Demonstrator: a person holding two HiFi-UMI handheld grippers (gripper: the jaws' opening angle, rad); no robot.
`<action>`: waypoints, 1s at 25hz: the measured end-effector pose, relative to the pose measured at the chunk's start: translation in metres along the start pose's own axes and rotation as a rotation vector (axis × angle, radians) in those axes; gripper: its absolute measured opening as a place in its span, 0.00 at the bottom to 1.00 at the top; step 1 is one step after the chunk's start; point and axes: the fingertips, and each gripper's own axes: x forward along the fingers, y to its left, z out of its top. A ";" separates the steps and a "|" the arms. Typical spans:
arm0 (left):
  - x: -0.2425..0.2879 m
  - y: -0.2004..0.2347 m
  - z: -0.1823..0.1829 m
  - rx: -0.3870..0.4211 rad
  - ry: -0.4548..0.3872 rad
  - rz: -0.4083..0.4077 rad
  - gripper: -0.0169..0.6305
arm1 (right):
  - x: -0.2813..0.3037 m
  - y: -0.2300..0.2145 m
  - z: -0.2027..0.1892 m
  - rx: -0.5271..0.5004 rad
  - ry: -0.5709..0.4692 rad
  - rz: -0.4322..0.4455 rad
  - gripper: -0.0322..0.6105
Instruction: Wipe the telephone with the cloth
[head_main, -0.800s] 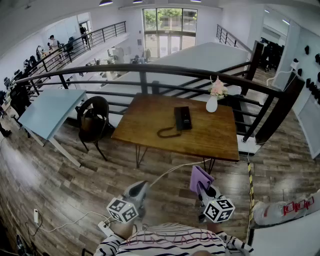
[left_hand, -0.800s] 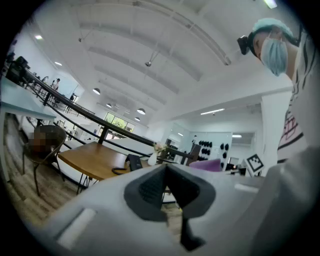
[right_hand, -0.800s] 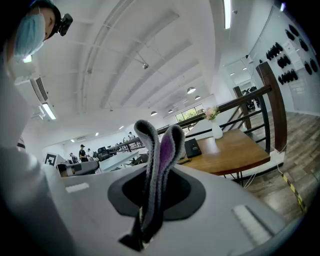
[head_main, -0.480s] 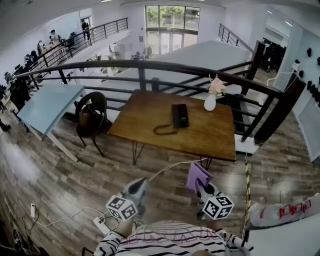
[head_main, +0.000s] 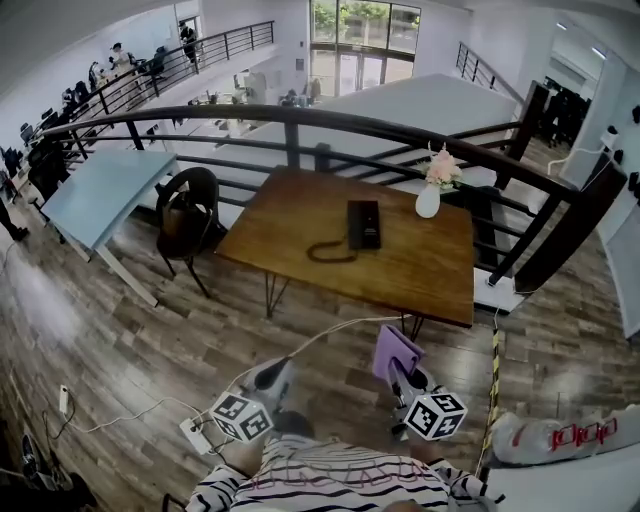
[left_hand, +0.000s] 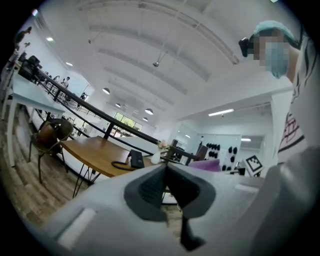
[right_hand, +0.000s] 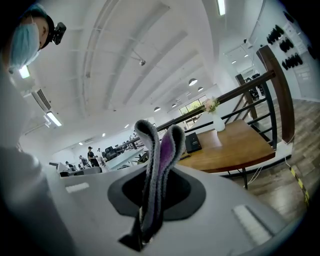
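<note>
Bright, even ceiling and window light; strong fisheye edges, soft blurred foreground.

No text is showing clearly enough to read. Red lettering is running along a white object (head_main: 560, 437) on the floor at near right, but it is too blurred to make out. The cubes on the left gripper (head_main: 284, 364) and right gripper (head_main: 400, 372) are carrying only black-and-white square patterns.
</note>
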 end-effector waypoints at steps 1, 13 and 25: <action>0.002 0.003 0.001 0.000 0.002 0.002 0.03 | 0.003 -0.002 -0.001 0.005 0.003 0.000 0.11; 0.066 0.088 0.050 -0.022 0.027 -0.064 0.03 | 0.105 -0.002 0.043 0.014 -0.024 -0.041 0.11; 0.131 0.177 0.112 -0.001 0.076 -0.212 0.03 | 0.199 0.008 0.076 0.048 -0.103 -0.151 0.11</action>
